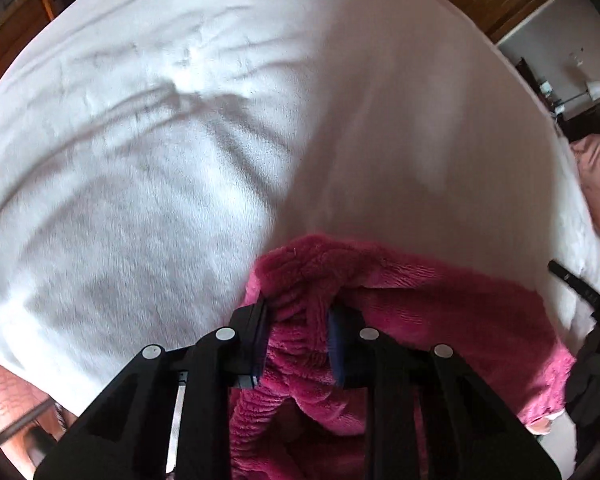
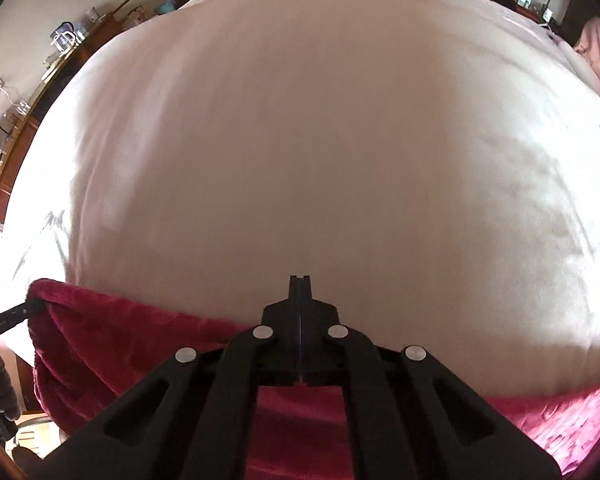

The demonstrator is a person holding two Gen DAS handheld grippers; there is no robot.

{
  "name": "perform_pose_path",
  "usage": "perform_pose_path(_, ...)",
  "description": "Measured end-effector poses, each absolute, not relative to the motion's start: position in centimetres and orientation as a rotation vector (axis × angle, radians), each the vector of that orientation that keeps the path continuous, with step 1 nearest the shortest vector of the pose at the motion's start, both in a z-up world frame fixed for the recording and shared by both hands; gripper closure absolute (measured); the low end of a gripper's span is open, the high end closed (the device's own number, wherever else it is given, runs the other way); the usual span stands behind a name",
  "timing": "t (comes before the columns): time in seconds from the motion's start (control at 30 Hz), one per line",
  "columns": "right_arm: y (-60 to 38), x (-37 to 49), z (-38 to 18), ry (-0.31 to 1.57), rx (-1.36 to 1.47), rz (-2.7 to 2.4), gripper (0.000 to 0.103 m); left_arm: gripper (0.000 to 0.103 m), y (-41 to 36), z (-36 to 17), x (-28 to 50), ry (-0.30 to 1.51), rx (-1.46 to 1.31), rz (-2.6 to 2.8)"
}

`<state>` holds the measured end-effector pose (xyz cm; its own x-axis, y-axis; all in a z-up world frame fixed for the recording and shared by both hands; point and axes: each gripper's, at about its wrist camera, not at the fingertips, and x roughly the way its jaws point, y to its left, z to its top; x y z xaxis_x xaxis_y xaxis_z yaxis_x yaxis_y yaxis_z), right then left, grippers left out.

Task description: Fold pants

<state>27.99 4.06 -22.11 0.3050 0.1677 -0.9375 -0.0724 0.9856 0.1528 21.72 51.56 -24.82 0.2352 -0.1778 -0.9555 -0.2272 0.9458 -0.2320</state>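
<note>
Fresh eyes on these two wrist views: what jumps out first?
The bright pink fleece pants against the white bedspread, which fills nearly all of both views. In the left wrist view the left gripper pinches a bunched fold of the fleece near the bottom centre. In the right wrist view the right gripper is shut tight over the pants' edge, though whether cloth is caught between its fingers cannot be seen.

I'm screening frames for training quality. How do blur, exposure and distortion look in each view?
Left wrist view: strong fisheye bulge; the white bed is smeared by motion, with soft streaky shadows; the pink pants stay fairly sharp. Right wrist view: same bulge; bed blown out at lower left, hazy and featureless in the middle; right gripper sharp.
</note>
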Motion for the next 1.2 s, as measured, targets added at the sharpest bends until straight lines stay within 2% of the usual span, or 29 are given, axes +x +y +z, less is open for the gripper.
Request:
perform_pose_path(0.03, 4.1, 28.1, -21.9, 1.257, 0.124, 0.188, 0.102, 0.078, 51.5, -26.4, 21.9, 1.344, -0.341, 0.034)
perform_pose_path(0.1, 4.1, 27.8, -21.7, 1.291, 0.162, 0.21, 0.08, 0.076, 50.7, -26.8, 22.3, 1.359, -0.311, 0.034)
perform_pose_path(0.13, 4.1, 27.5, -21.7, 1.3, 0.167, 0.216, 0.047, 0.075, 50.6, -27.2, 22.5, 1.37, -0.313, 0.035)
perform_pose_path(0.17, 4.1, 27.0, -21.5, 1.296, 0.169, 0.235, 0.037, 0.074, 50.6, -27.5, 22.7, 1.376, -0.32, 0.035)
perform_pose_path(0.23, 4.8, 26.1, -21.8, 1.311, 0.103, 0.264, 0.037, 0.069, 50.8, -27.3, 22.8, 1.369, -0.336, 0.027)
perform_pose_path(0.3, 5.1, 25.5, -22.8, 1.356, 0.063, 0.288, 0.044, 0.053, 51.9, -27.2, 22.7, 1.356, -0.316, 0.037)
perform_pose_path(0.33, 5.5, 25.2, -23.7, 1.383, 0.014, 0.268, 0.055, 0.051, 52.1, -26.8, 22.4, 1.349, -0.298, 0.044)
perform_pose_path(0.37, 5.6, 25.2, -24.6, 1.401, -0.027, 0.239, 0.061, 0.051, 52.4, -26.3, 22.0, 1.343, -0.284, 0.046)
perform_pose_path(0.43, 5.7, 25.8, -25.9, 1.398, -0.066, 0.183, 0.061, 0.05, 52.3, -25.9, 21.2, 1.35, -0.241, 0.053)
perform_pose_path(0.5, 5.7, 26.7, -26.7, 1.378, -0.099, 0.129, 0.061, 0.045, 52.2, -25.4, 20.3, 1.358, -0.211, 0.056)
perform_pose_path(0.63, 6.3, 27.9, -26.9, 1.35, -0.152, 0.076, 0.061, 0.045, 50.6, -23.5, 19.0, 1.333, -0.108, 0.093)
perform_pose_path(0.8, 4.7, 26.2, -23.7, 1.253, -0.086, 0.092, 0.061, 0.045, 48.2, -21.3, 18.1, 1.28, 0.002, 0.125)
perform_pose_path(1.03, -3.3, 20.5, -21.8, 1.23, 0.107, -0.011, 0.06, 0.043, 44.8, -18.6, 18.5, 1.225, 0.154, 0.228)
perform_pose_path(1.2, -10.9, 15.5, -21.3, 1.224, 0.25, -0.128, 0.06, 0.043, 42.3, -19.4, 20.3, 1.212, 0.205, 0.28)
